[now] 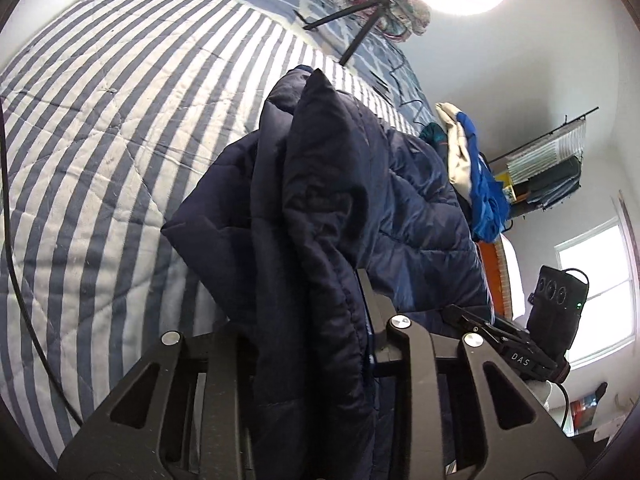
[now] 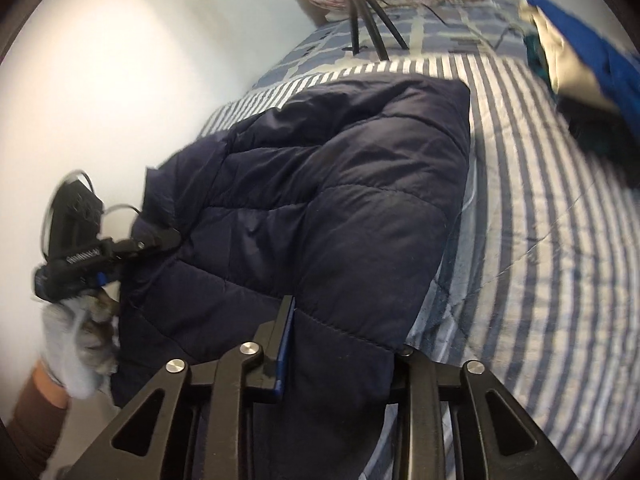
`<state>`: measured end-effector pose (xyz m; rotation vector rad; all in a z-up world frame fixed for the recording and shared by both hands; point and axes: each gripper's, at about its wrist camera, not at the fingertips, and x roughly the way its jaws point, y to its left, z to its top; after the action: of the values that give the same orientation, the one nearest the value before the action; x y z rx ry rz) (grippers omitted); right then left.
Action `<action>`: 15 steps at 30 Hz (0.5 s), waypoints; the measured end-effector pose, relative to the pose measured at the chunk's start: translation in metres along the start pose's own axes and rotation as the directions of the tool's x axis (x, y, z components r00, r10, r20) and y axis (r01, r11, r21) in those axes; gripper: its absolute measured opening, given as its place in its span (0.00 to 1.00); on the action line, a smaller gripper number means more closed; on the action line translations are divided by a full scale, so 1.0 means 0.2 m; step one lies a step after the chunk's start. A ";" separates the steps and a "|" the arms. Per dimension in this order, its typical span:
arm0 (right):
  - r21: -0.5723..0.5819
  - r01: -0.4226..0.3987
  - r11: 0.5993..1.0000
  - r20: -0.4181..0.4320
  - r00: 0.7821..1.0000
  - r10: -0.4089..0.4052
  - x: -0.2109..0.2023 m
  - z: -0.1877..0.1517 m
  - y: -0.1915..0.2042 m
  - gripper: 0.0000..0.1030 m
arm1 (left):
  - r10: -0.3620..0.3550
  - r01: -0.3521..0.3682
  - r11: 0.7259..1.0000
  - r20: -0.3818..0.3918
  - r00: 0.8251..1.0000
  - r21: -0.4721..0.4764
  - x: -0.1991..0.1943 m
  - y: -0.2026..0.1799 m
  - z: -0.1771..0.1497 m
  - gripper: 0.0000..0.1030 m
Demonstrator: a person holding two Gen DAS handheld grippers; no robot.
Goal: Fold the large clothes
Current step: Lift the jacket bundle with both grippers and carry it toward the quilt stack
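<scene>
The right claw (image 2: 340, 344) pinches the near hem of a navy quilted jacket (image 2: 320, 200), padded fabric bunched between its jaws. The jacket drapes away across a blue-and-white striped bedspread (image 2: 540, 240). At left, the left claw (image 2: 160, 240) grips the jacket's other edge, held by a gloved hand (image 2: 76, 344). A blue and cream pile of clothes (image 2: 580, 60) lies at the upper right, blurred.

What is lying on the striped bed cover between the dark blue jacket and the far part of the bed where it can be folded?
Nothing visible on the stripes. The jacket, pinched in both the left gripper and the right gripper, has open striped bed cover beside it. The pile of blue and cream clothes sits off to one side; the tripod legs stand beyond it.
</scene>
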<state>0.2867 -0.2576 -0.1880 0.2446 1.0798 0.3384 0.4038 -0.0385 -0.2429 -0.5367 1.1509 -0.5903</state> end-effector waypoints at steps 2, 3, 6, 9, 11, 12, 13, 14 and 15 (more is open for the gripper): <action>-0.025 0.019 0.999 0.006 1.000 -0.019 -0.04 0.00 0.04 0.25 | 0.009 -0.009 1.000 0.001 1.000 0.017 -0.01 -0.04 -0.02 0.26; -0.033 0.026 0.999 0.009 1.000 -0.026 -0.06 0.00 0.06 0.24 | 0.016 -0.016 0.999 0.001 1.000 0.029 -0.01 -0.05 -0.04 0.26; -0.065 0.057 0.996 0.015 0.998 -0.056 -0.14 -0.04 0.01 0.23 | 0.030 -0.030 0.998 0.001 1.000 0.061 -0.02 -0.11 -0.09 0.24; -0.101 0.091 0.991 0.020 0.996 -0.089 -0.19 -0.06 0.04 0.22 | 0.045 -0.046 0.994 0.005 0.999 0.102 -0.02 -0.21 -0.13 0.24; -0.129 0.122 0.984 0.026 0.993 -0.119 -0.23 -0.07 0.08 0.22 | 0.050 -0.051 0.991 0.010 0.999 0.128 -0.03 -0.26 -0.15 0.24; -0.138 0.130 0.982 0.029 0.991 -0.127 -0.26 -0.09 0.09 0.22 | 0.050 -0.051 0.989 0.012 0.999 0.141 -0.03 -0.30 -0.16 0.23; -0.151 0.143 0.978 0.034 0.990 -0.140 -0.29 -0.09 0.10 0.22 | 0.050 -0.052 0.987 0.014 0.999 0.151 -0.04 -0.32 -0.17 0.23; -0.155 0.153 0.976 0.037 0.988 -0.149 -0.31 -0.10 0.11 0.22 | 0.050 -0.052 0.986 0.017 0.999 0.161 -0.04 -0.34 -0.18 0.23; -0.157 0.159 0.975 0.040 0.987 -0.155 -0.33 -0.11 0.12 0.21 | 0.048 -0.050 0.984 0.019 0.999 0.172 -0.04 -0.38 -0.19 0.23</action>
<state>0.2349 -0.2609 -0.1361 0.0204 1.0316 0.2771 0.3536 -0.0908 -0.1991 -0.3632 1.0841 -0.6354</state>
